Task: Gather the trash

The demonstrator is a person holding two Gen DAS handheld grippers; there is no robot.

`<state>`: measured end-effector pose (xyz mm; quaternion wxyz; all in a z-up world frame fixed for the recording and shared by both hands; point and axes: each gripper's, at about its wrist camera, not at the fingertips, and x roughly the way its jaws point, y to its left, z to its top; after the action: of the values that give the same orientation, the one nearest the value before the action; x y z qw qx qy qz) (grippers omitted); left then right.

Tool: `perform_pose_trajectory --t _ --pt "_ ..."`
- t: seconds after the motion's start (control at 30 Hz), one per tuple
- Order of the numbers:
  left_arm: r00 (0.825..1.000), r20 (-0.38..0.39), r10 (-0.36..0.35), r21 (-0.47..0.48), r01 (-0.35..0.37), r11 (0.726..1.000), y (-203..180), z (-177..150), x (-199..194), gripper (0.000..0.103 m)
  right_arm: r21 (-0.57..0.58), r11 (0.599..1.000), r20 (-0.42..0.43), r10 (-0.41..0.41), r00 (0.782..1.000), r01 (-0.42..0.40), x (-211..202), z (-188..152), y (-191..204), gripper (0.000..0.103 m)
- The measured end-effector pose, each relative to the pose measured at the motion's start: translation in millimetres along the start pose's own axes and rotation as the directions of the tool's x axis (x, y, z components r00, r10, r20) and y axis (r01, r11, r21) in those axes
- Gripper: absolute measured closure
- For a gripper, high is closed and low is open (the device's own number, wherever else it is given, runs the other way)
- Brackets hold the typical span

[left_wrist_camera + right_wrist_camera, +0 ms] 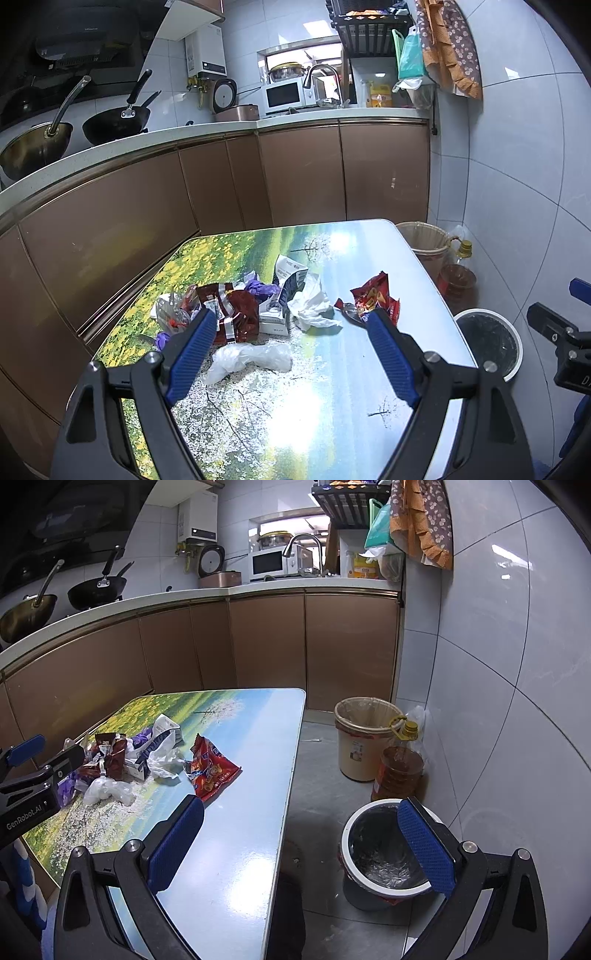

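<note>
Trash lies on a landscape-print table (258, 406): a red snack bag (376, 297) (212, 770), a white crumpled tissue (312, 306) (164, 762), dark red wrappers (232, 310) (110, 757), a clear plastic bag (251, 358) (107, 790) and a white carton (288, 277). My left gripper (293, 321) is open and empty above the table, just short of the pile. My right gripper (301, 808) is open and empty, over the table's right edge, with a white-rimmed bin with a black liner (384, 849) (489, 341) below on the floor.
A beige bin (364, 738) and an oil bottle (400, 768) stand on the floor by the tiled wall. Brown cabinets (303, 173) and a counter with woks and a microwave run behind the table.
</note>
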<state>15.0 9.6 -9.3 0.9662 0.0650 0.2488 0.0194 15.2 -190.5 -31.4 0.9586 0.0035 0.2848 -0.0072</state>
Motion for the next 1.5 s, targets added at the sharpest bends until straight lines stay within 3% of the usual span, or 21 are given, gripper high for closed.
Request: perform_pose_trajectory --t 0.87,1.5 --pt "1.000 -0.015 -0.025 0.026 0.026 0.999 -5.8 -1.9 2.4 0.020 -0.008 1.000 -0.002 0.004 1.000 -0.004 0.6 3.7 1.3 0.000" --pt "0.985 -0.087 -0.150 0.086 0.158 0.984 -28.7 -20.6 9.1 0.020 -0.026 1.000 -0.036 0.009 0.999 -0.010 13.9 2.3 8.0 0.000"
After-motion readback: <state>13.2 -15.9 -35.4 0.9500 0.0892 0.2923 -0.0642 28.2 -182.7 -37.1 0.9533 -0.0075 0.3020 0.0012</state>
